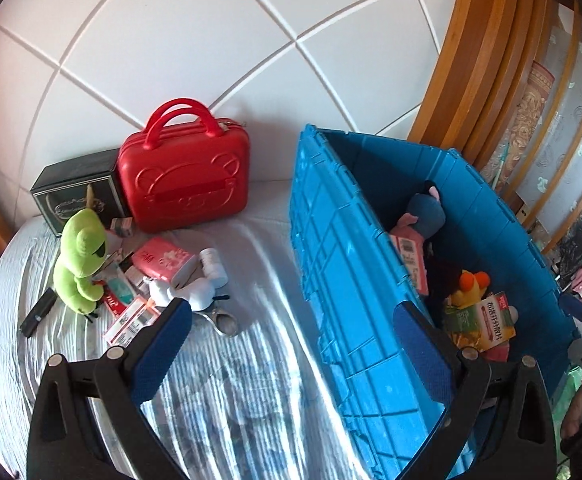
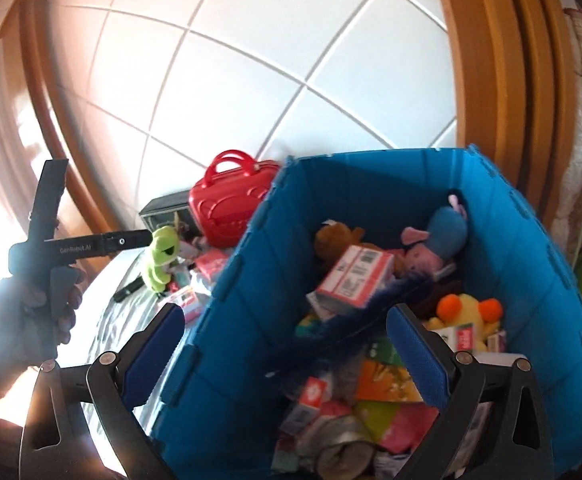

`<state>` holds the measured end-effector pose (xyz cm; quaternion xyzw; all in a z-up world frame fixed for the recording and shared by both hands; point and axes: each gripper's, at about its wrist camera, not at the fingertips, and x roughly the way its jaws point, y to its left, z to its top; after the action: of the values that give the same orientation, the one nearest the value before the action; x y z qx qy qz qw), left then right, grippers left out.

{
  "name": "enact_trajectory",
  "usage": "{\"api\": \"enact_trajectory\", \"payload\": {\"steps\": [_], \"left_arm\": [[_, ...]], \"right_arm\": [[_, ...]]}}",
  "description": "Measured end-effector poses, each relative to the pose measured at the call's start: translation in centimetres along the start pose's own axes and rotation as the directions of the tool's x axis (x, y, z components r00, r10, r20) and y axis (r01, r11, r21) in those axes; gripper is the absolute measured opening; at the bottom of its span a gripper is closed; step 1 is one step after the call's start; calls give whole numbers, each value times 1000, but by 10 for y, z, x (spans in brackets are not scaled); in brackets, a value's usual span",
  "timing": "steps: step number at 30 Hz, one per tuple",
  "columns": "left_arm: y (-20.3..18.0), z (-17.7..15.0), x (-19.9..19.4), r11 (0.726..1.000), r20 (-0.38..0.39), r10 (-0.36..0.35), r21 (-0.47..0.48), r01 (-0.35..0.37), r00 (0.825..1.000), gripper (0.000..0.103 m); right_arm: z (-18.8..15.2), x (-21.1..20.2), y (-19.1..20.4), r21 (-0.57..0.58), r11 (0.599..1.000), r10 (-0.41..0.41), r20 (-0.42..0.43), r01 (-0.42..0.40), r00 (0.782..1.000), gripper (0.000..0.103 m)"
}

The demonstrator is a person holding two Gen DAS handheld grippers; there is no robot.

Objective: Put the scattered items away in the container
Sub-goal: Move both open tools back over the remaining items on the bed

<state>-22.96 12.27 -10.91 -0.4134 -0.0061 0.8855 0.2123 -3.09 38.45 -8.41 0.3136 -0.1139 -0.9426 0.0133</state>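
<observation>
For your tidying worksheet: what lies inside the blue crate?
Inside the blue crate: a brown plush, blue-pink plush, yellow-orange plush, red-white carton, mixed packets. Lower layers are covered.

probably a home bedroom: quilted bed [image 1: 251, 380], padded headboard [image 1: 211, 40], wooden frame [image 2: 491, 60], plush toys.

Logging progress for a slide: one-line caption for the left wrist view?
Open left gripper over the bed, green frog and red case still outside the blue crate.

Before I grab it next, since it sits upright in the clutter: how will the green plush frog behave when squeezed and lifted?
The green plush frog looks soft, so it would probably compress between the fingers rather than slip. It is likely light for its size. Sitting upright among small boxes, it may topple if nudged.
</observation>
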Motion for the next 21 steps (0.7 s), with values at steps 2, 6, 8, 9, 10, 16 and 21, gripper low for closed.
{"api": "enact_trajectory", "payload": {"steps": [2,6,8,9,10,16,21], "left_arm": [[21,-7,-7,999,-4,5,-32,-5,1000,102],[65,-17,-22,997,12,22,-73,-21,1000,102],[89,-24,-27,996,13,33,-86,-32,999,102],[101,-27,-29,995,10,42,-95,-41,999,102],[114,-30,-31,993,8,48,-105,-47,999,102],[191,-53,-37,988,-16,77,-134,-78,997,102],[245,-60,-27,988,-46,84,-129,-89,995,102]], "right_arm": [[3,8,22,-28,999,25,-6,-25,1000,103],[7,27,66,-77,995,63,-26,-65,998,103],[8,38,90,-97,992,76,-34,-79,997,103],[9,43,100,-104,991,82,-39,-85,996,103],[9,48,111,-108,990,87,-44,-91,995,103],[2,86,174,-131,985,101,-92,-113,991,103],[-9,121,219,-127,986,90,-127,-106,988,103]]}}
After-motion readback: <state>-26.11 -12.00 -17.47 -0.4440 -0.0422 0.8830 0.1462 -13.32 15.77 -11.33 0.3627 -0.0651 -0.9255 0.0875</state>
